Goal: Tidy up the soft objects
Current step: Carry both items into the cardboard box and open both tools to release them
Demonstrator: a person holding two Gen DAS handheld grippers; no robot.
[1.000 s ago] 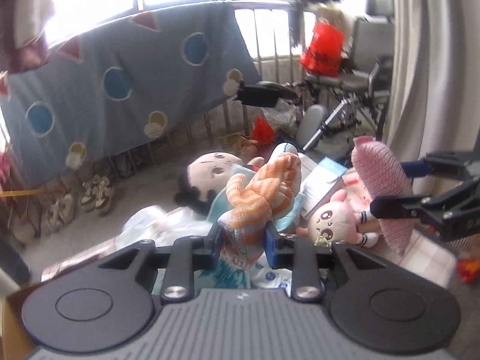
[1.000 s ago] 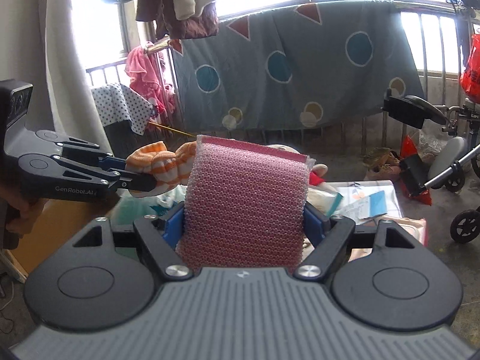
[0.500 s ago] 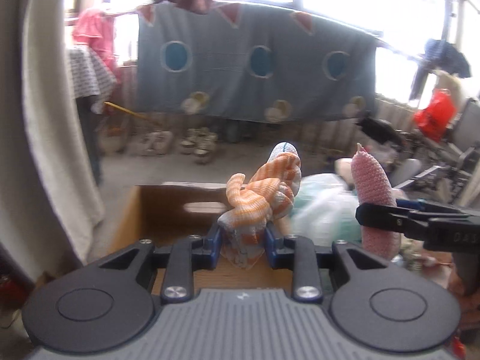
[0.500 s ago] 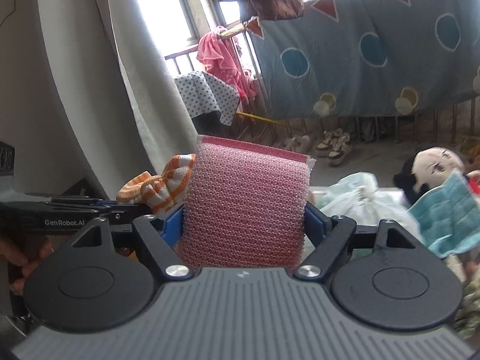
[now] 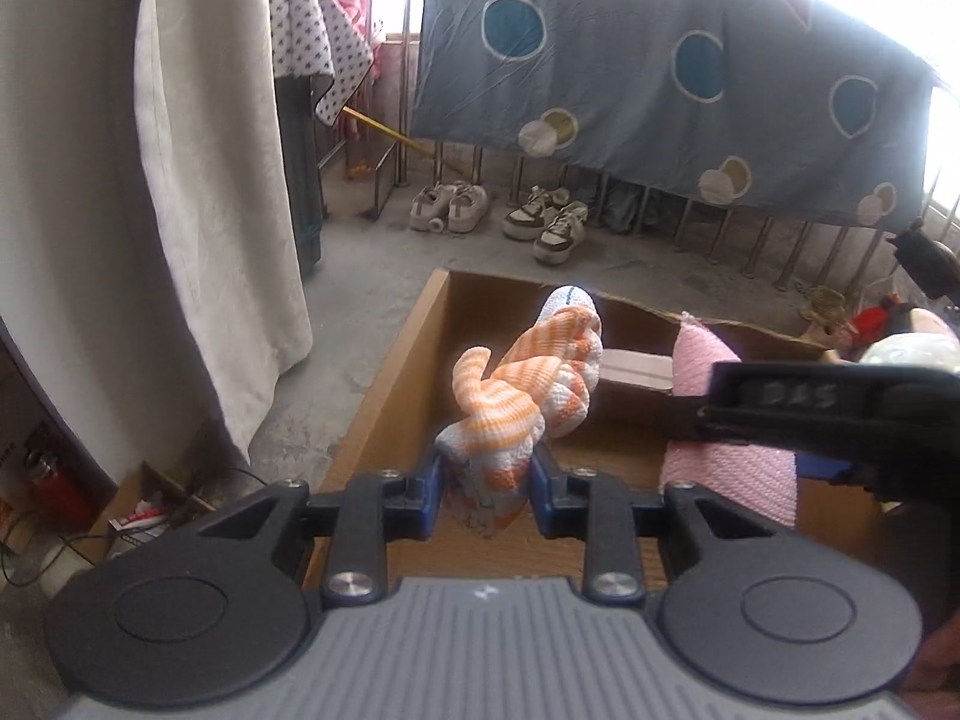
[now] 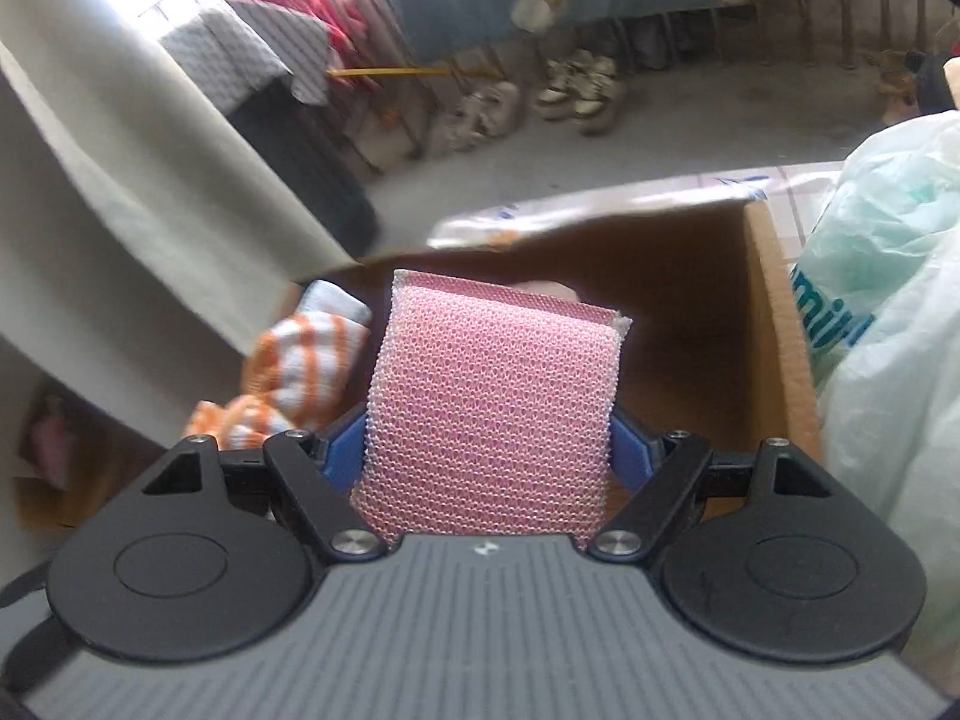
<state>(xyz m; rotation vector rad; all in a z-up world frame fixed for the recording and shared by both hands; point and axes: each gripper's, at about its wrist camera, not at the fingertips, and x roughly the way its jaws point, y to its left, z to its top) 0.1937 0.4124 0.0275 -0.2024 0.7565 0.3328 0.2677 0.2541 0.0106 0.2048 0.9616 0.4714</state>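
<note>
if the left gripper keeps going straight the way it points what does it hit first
Probably the far wall of the cardboard box. The left gripper, shut on the orange striped cloth, points into the open box; nothing else seems to lie ahead, though depth is unclear.

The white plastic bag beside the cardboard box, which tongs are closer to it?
Right. The right tongs, holding the pink sponge, sit just left of the white plastic bag. The left tongs, gripping the orange striped cloth, are farther left over the cardboard box.
</note>
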